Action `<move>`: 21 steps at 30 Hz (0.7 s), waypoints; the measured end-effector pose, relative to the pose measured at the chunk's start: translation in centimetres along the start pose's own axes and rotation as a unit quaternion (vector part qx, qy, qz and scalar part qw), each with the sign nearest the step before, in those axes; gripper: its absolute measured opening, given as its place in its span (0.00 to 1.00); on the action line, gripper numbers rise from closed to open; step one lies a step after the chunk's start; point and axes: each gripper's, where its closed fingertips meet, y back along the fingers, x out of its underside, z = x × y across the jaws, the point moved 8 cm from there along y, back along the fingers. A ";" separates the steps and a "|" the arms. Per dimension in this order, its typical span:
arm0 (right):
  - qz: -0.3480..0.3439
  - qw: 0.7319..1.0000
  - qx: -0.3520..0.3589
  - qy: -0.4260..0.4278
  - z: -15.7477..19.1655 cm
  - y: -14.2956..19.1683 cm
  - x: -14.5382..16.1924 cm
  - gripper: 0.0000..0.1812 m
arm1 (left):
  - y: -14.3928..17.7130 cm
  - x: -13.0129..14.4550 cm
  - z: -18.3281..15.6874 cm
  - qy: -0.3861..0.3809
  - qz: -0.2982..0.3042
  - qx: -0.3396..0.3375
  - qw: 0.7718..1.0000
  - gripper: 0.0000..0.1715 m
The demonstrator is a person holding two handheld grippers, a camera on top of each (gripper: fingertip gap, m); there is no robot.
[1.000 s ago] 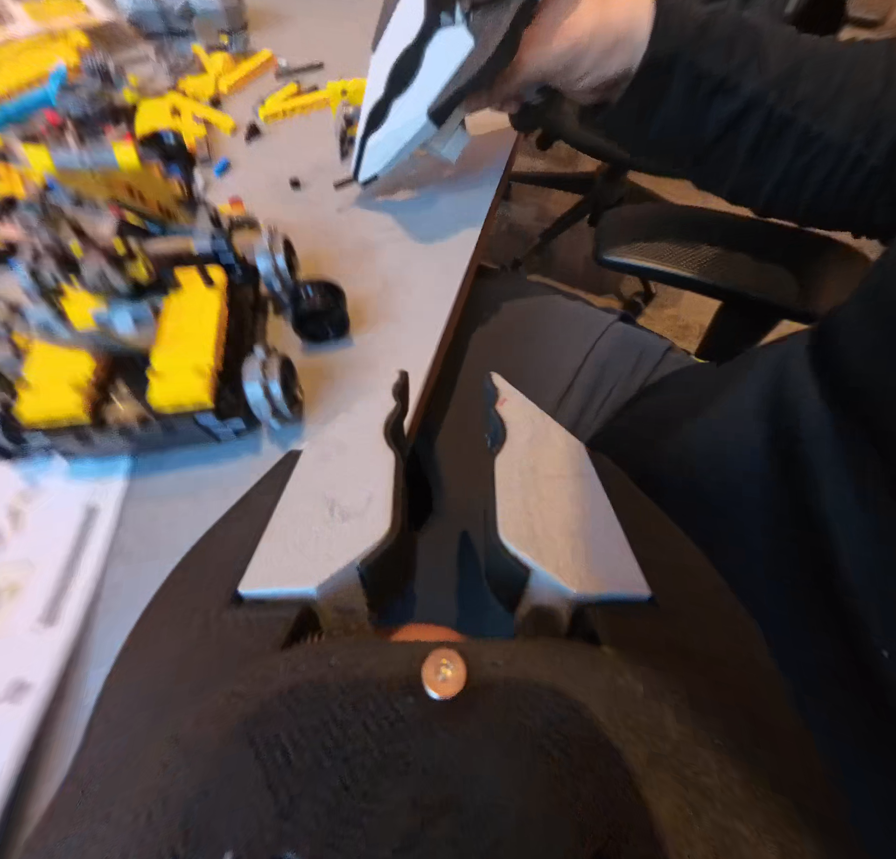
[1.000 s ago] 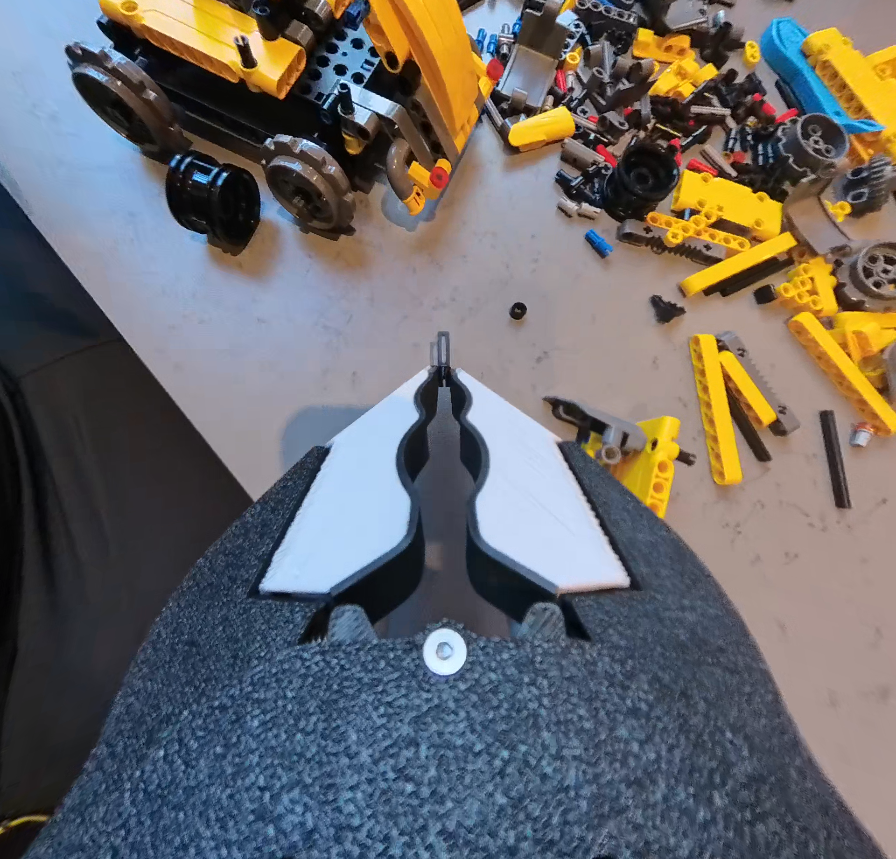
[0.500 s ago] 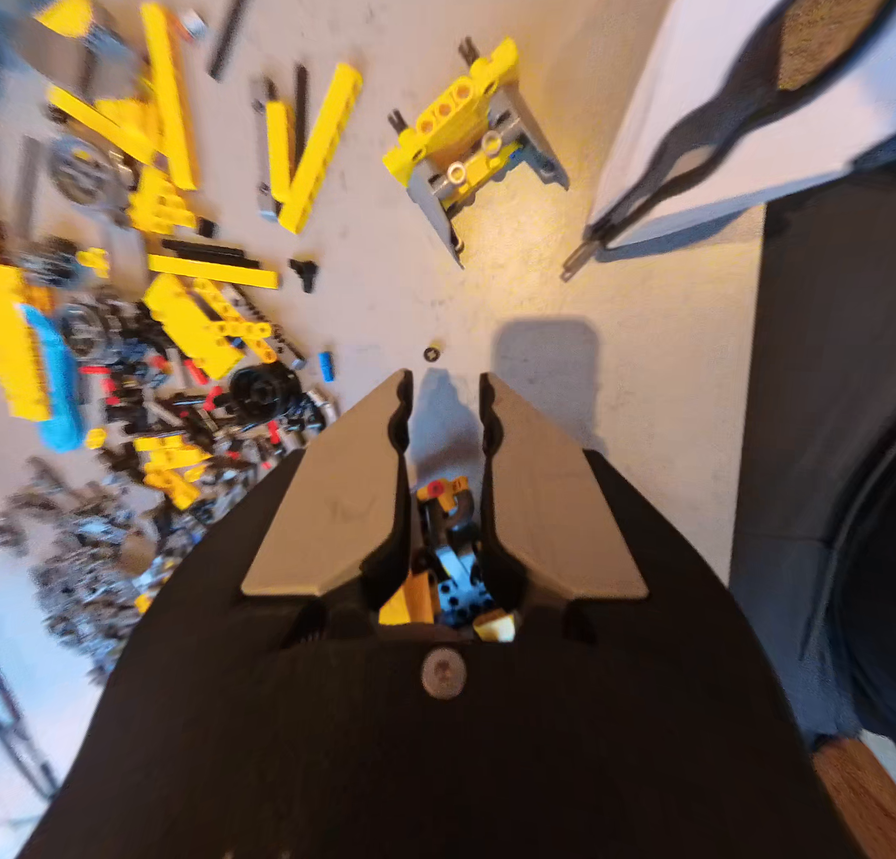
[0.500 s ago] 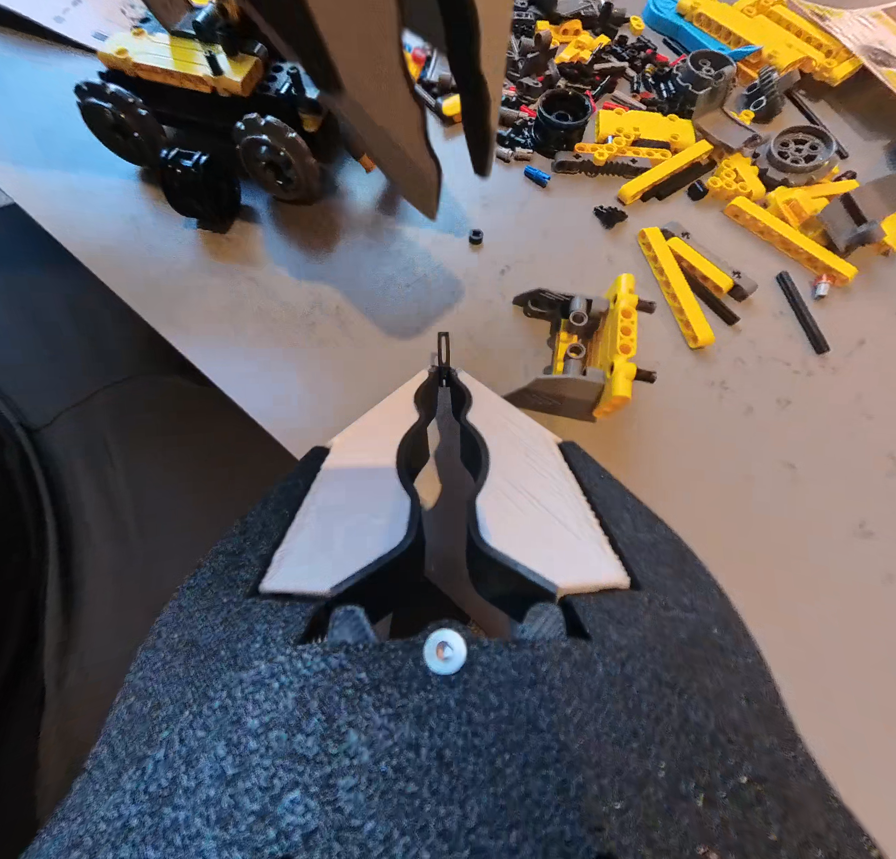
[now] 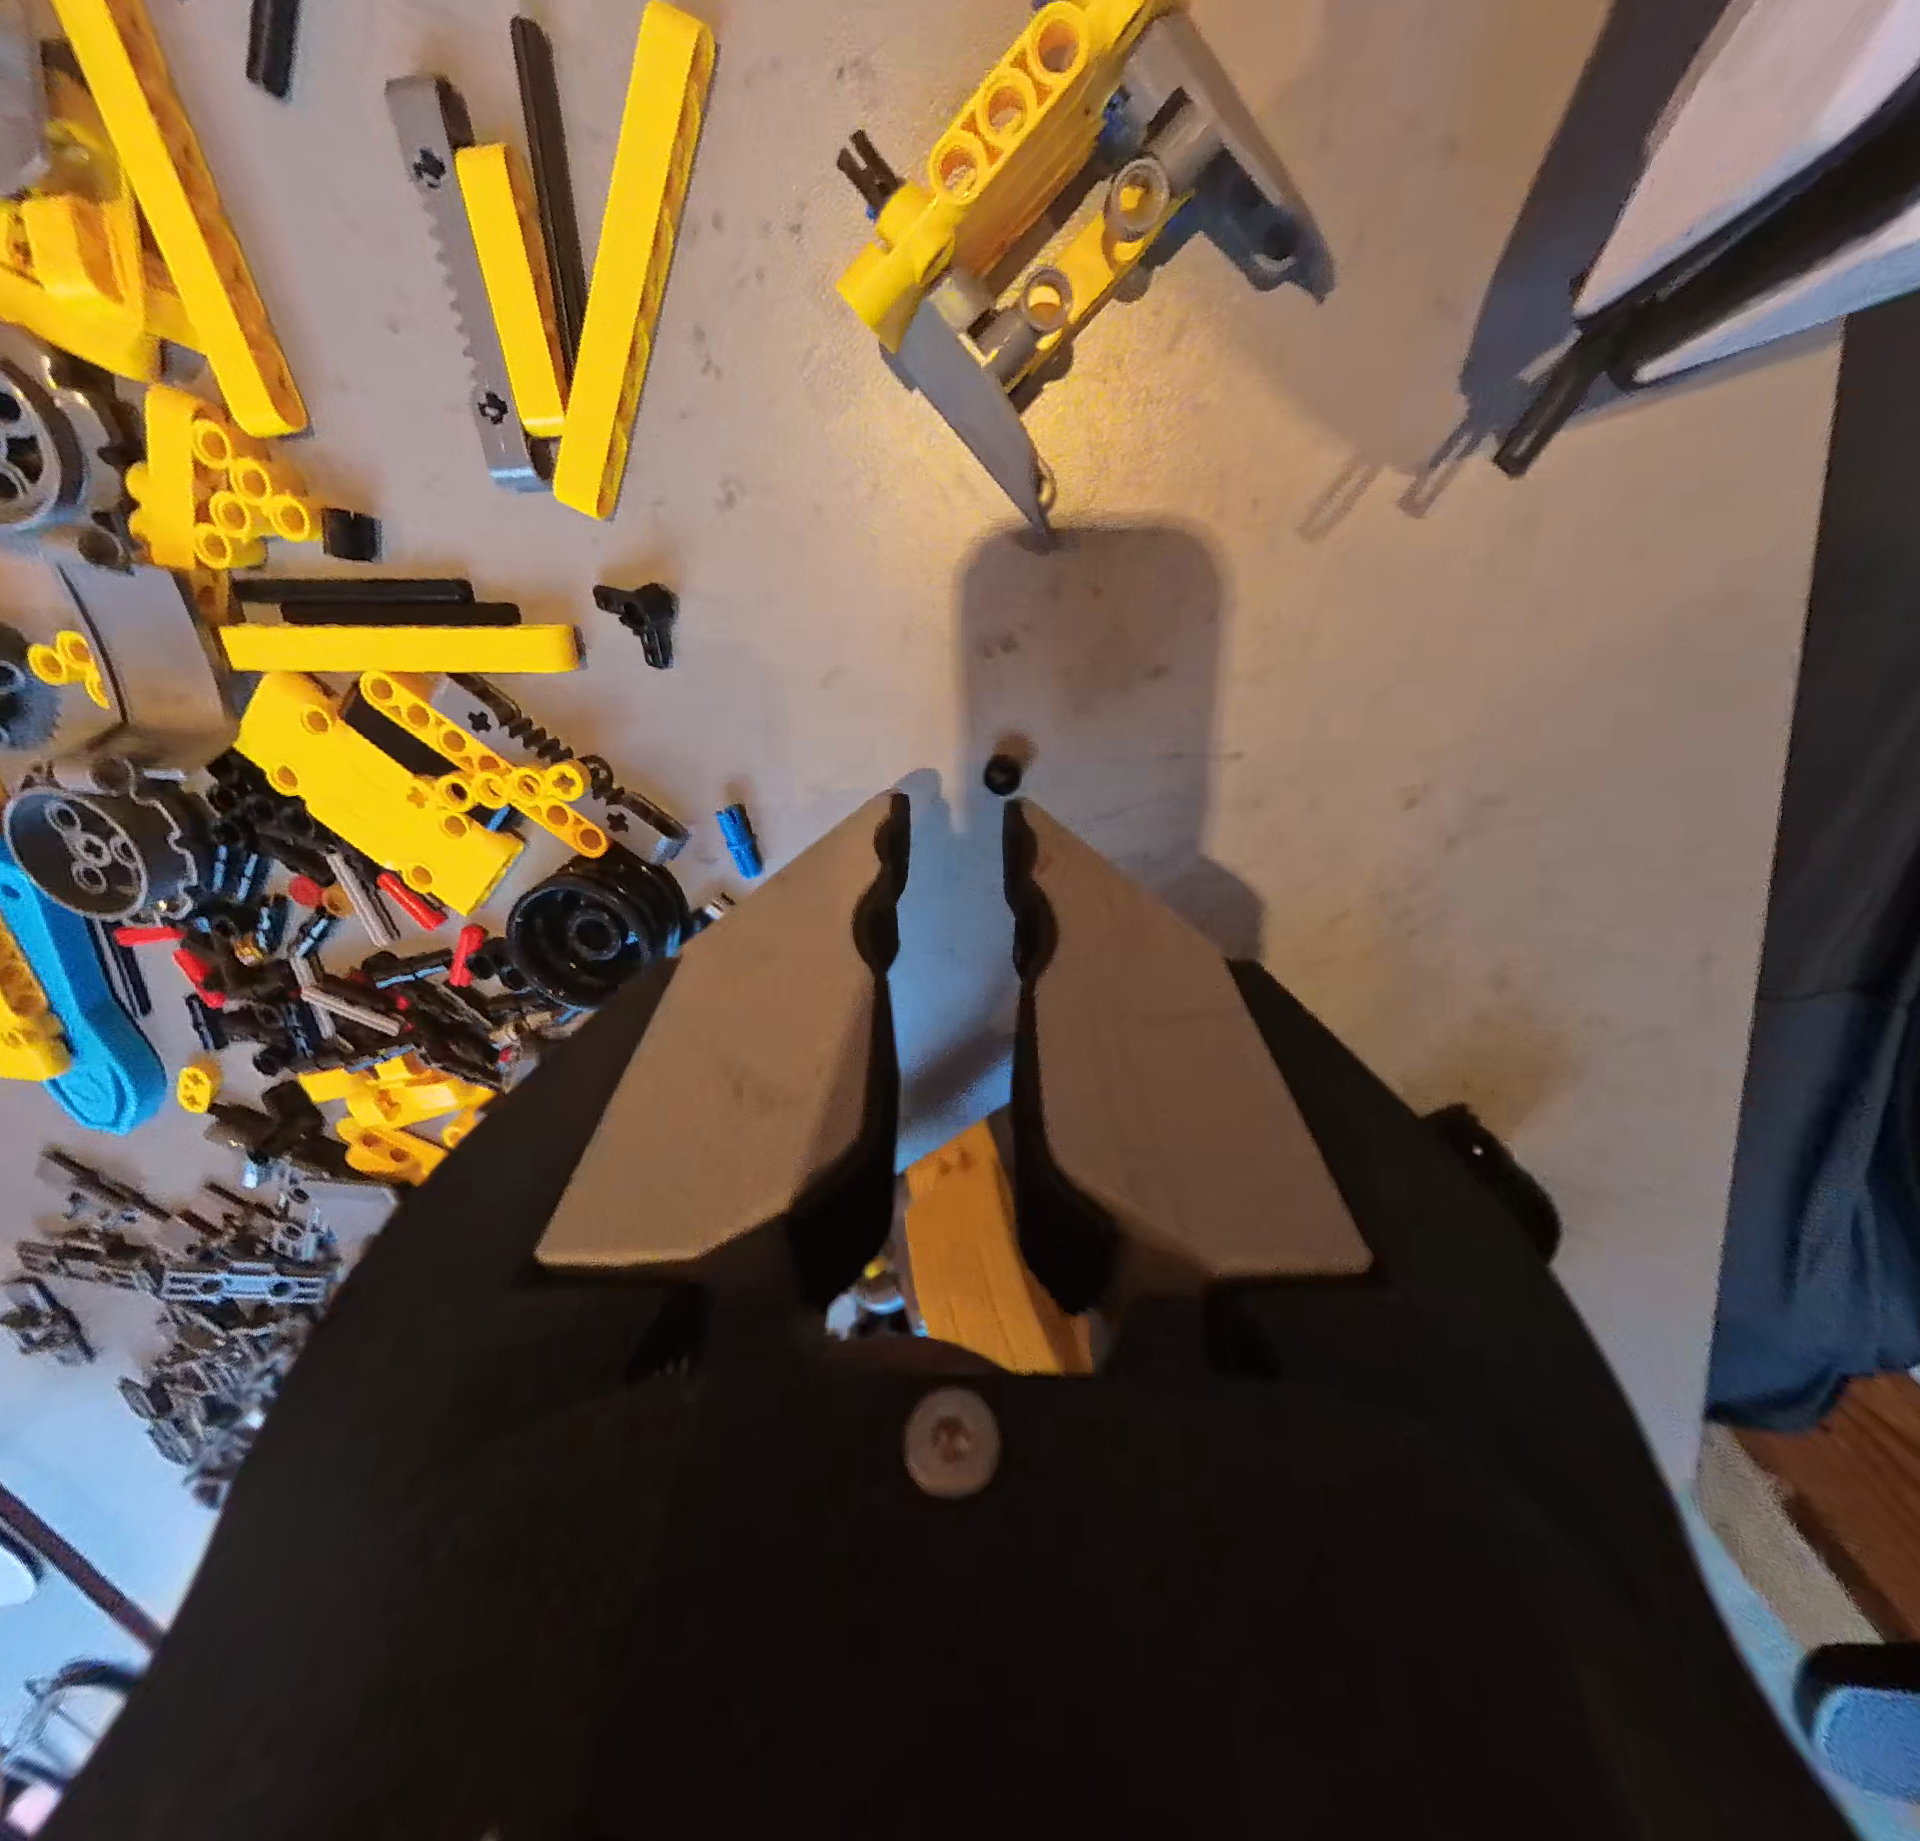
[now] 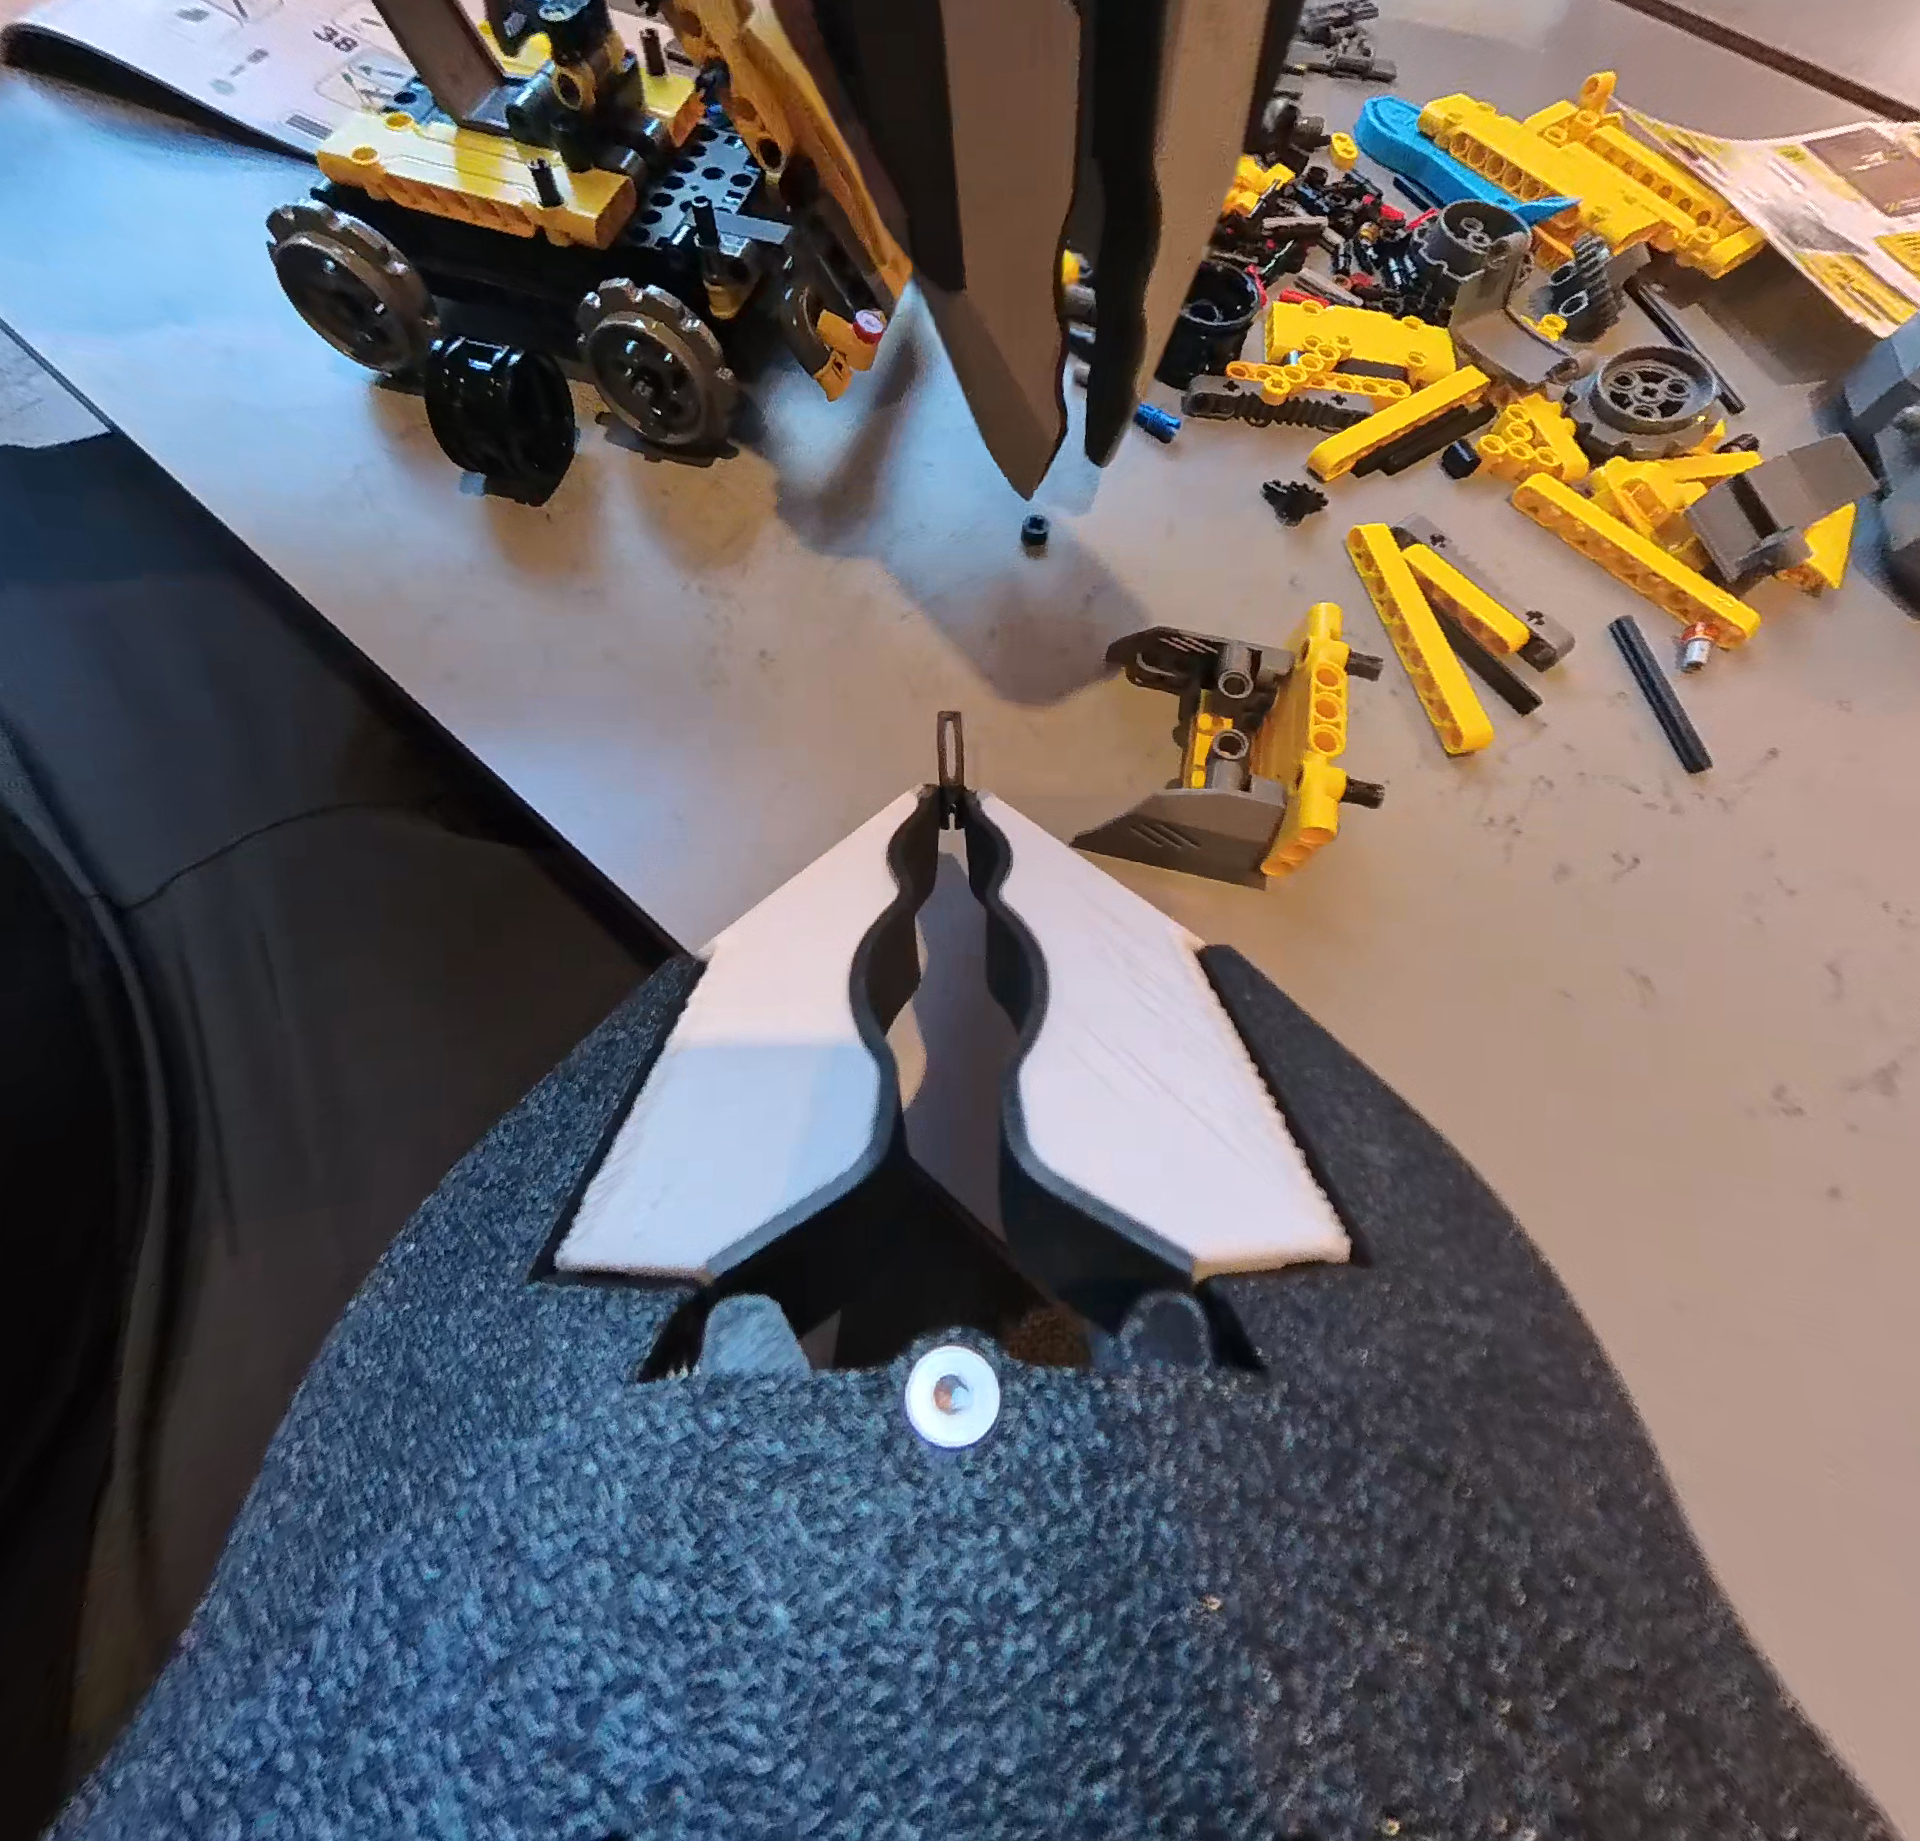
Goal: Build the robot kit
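Left tongs (image 5: 954,804) have swung in: a second ago they were off the tabletop (image 5: 1351,856) edge over a lap, half a second ago above the bare patch, now lower and closer, tips right at a small black ring (image 5: 1000,775). The ring sits just past the tip gap, slightly right of centre in the left wrist view, not touching either finger as far as I can tell. Left tongs apart with a narrow gap, nothing between them.

Right wrist view shows the same: left tongs (image 6: 1060,461) come down from the top centre of the frame, tips hanging just above the ring (image 6: 1034,532). Their shadow falls on the tabletop (image 6: 727,648) below.

Right tongs (image 6: 948,794) unchanged over the second: together, clamped on a thin dark pin (image 6: 950,737). They have pulled back a bit toward the tabletop edge, at the lower centre of the frame.

Pin: long axis runs along the fingers and sticks straight out of the tips. It is vertical in the right wrist view, with the free end pointing up-frame toward the ring. In the left wrist view it shows at the upper right (image 5: 1444,472), slanting down-left. It is off the surface, shadow beside it.

Ring: lies flat on the tabletop, hole seems to face up.

Nearby:
- yellow and grey sub-assembly (image 6: 1247,752) just right of the right tongs, grey scoop end toward the camera
- yellow wheeled model (image 6: 540,202) upper left
- loose black rim (image 6: 499,420) beside its wheels
- heap of loose parts (image 5: 312,752) on the left of the left wrist view
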 end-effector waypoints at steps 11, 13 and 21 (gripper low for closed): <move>0.004 1.000 -0.002 -0.004 0.0 -0.2 0.2 0.02 | -0.6 -0.2 0.2 -0.053 0.003 0.040 0.998 0.09; 0.005 1.000 -0.003 -0.004 0.0 -0.2 0.3 0.02 | -0.8 -0.2 0.1 -0.053 0.003 0.046 0.998 0.09; 0.005 1.000 -0.002 -0.007 -0.2 -0.2 0.4 0.02 | -1.2 -0.2 0.0 -0.052 -0.001 0.049 0.997 0.05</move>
